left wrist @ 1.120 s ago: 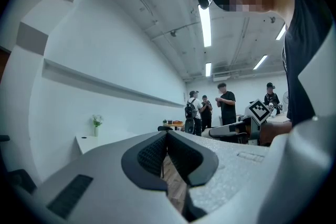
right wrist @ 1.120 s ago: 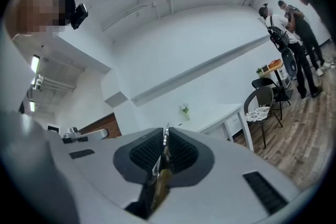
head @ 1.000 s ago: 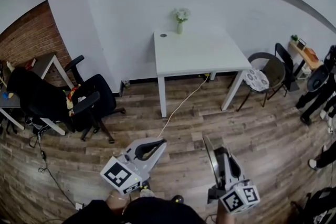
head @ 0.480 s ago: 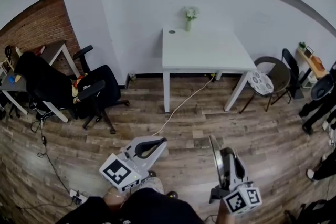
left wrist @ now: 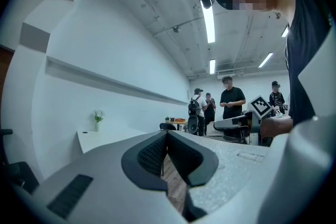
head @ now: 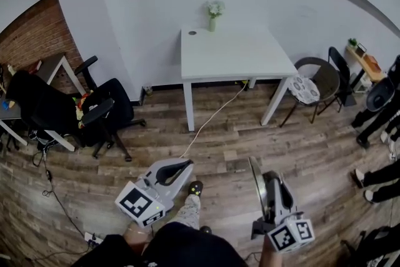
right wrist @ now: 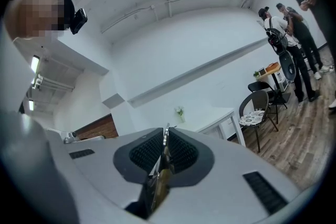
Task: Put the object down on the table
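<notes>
A white table [head: 231,56] stands against the far wall across the wooden floor, with a small vase of flowers [head: 214,14] at its back edge. My right gripper [head: 265,181] hangs low at the right, shut on a thin flat silvery object [head: 255,186] held edge-on. In the right gripper view the object [right wrist: 159,181] runs between the pads as a narrow strip, with the table [right wrist: 218,118] far beyond. My left gripper [head: 186,164] is low at the left, jaws shut with nothing between them [left wrist: 167,140].
Black office chairs [head: 103,119] and a desk [head: 53,69] stand at the left by a brick wall. A chair with a patterned cushion [head: 306,92] sits right of the table. A cable [head: 212,125] crosses the floor. People [head: 381,106] stand at the right edge.
The view has swung slightly and the wearer's foot has stepped forward between the grippers. Both grippers keep their pose, and the right still holds the flat object.
</notes>
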Demonstrator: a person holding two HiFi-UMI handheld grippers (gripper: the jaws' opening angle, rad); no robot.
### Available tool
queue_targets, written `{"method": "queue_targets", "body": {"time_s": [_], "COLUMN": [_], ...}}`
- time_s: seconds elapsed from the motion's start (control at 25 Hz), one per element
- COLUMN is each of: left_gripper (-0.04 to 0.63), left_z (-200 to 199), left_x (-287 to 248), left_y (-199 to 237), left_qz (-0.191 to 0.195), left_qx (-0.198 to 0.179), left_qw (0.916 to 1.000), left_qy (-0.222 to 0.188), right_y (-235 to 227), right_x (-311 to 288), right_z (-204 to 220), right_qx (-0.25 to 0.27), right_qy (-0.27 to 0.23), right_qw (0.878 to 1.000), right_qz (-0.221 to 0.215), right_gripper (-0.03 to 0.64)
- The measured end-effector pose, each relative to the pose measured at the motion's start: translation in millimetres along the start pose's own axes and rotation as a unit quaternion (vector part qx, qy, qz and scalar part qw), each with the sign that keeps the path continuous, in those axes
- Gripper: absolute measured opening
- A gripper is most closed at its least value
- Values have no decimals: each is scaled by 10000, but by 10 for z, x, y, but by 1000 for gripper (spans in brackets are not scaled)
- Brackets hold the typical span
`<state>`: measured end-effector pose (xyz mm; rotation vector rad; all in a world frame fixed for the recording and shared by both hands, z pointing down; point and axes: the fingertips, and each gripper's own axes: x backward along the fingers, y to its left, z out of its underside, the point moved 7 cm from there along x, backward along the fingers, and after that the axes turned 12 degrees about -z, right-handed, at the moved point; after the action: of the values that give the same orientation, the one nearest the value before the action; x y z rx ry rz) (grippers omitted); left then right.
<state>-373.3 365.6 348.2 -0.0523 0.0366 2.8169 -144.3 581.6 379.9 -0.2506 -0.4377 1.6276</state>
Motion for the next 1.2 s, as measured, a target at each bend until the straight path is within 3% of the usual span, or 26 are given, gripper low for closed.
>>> {"method": "queue_targets", "body": {"time_s": [0.52,1.2], "left_gripper": [0,0], "left_z": [89,204], "left_x": [-1079,-2042], "left_y": [575,1859], "left_qz": [419,146], "left_qx": [177,493], "left_qw": [9989,9986], "left_qy": [-69,81], "right_y": [-474,-945], "right_x": [-770,-2380], "right_z": [-198,-315], "right_qx": [145,186], "right_qy": [-97,150], "right_qw": [9991,9992], "right_qz": [391,320], "right_gripper": [31,31]}}
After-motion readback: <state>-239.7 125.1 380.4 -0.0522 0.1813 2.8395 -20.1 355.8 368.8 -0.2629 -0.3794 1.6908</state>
